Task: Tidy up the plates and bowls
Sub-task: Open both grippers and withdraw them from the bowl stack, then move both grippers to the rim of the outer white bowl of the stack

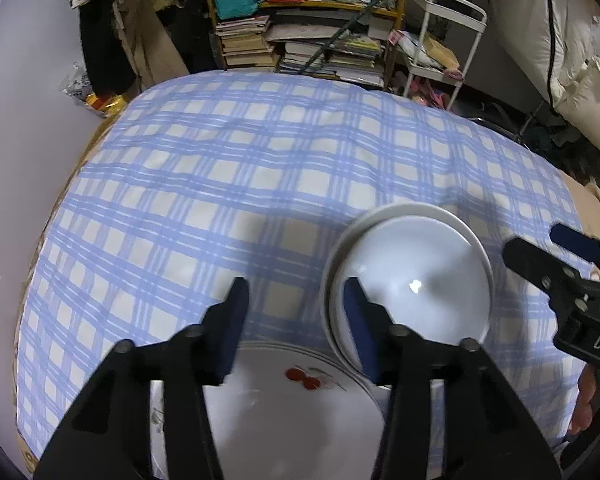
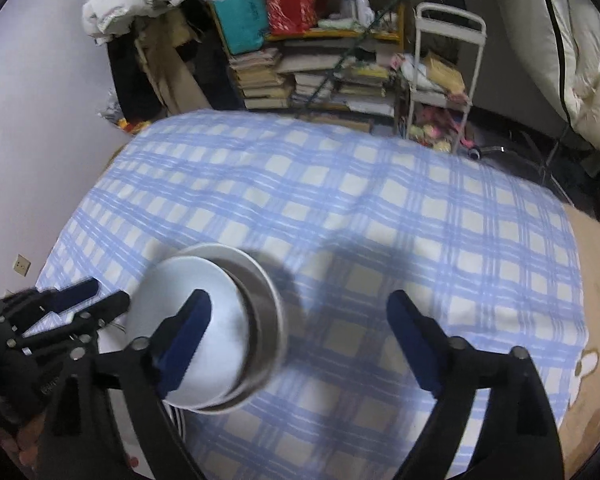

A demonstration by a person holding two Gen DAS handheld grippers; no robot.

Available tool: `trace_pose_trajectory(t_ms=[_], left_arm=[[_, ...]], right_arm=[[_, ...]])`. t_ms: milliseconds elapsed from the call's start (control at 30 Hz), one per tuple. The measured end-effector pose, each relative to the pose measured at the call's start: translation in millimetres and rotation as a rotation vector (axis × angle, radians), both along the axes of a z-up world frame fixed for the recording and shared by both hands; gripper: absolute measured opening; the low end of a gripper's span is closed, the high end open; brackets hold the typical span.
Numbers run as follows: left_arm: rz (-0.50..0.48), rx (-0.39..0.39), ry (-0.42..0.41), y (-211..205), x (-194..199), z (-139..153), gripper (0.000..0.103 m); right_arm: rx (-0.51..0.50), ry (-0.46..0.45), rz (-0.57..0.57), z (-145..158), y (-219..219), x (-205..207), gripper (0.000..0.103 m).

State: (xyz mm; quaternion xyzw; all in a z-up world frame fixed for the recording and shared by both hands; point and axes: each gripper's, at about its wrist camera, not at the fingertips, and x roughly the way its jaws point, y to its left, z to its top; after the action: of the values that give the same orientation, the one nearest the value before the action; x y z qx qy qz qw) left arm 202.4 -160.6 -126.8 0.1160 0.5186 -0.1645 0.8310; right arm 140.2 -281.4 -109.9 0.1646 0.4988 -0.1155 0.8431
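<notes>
Two white bowls, nested, the inner one (image 1: 420, 276) inside the outer one (image 1: 400, 212), sit on the blue checked cloth (image 1: 220, 168). A white plate with a red cherry print (image 1: 284, 412) lies just below my left gripper (image 1: 296, 320), which is open and empty above its far rim, with its right finger over the bowls' left edge. In the right wrist view the nested bowls (image 2: 220, 320) are at the left; my right gripper (image 2: 300, 344) is open and empty, its left finger over the inner bowl. The plate's edge (image 2: 116, 344) shows to the left of the bowls.
The cloth covers a raised surface with its far edge near a shelf of stacked books (image 1: 300, 52) and a white trolley (image 1: 448, 40). A wall (image 1: 20, 120) runs along the left. White bedding (image 1: 580, 80) is at the right.
</notes>
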Motion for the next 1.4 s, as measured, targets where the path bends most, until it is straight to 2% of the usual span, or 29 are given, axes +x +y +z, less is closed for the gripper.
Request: trace_pose_trajectory(t_ms=[167, 233, 467, 833, 1067, 1233, 1400], left_arm=[[0.002, -0.015, 0.083, 15, 13, -4, 0.057], [0.012, -0.005, 0.079, 20, 16, -5, 0.063], [0.004, -0.019, 0.152, 25, 22, -21, 0.063], [0.009, -0.028, 0.191, 25, 25, -32, 0.063], [-0.002, -0.046, 0.194, 20, 25, -29, 0.063], [-0.038, -0.003, 0.172, 10, 28, -29, 0.063], [-0.048, -0.025, 0.184, 7, 32, -26, 0.063]], right_arm=[[0.038, 0.035, -0.028, -10, -10, -2, 0.102], [0.05, 0.056, -0.014, -13, -11, -1, 0.102], [0.074, 0.12, -0.038, -28, -20, -1, 0.102], [0.096, 0.204, -0.07, -48, -28, -1, 0.102], [0.103, 0.209, -0.077, -52, -27, -1, 0.102], [0.097, 0.225, -0.078, -56, -27, 0, 0.102], [0.088, 0.233, -0.102, -59, -27, 0, 0.102]])
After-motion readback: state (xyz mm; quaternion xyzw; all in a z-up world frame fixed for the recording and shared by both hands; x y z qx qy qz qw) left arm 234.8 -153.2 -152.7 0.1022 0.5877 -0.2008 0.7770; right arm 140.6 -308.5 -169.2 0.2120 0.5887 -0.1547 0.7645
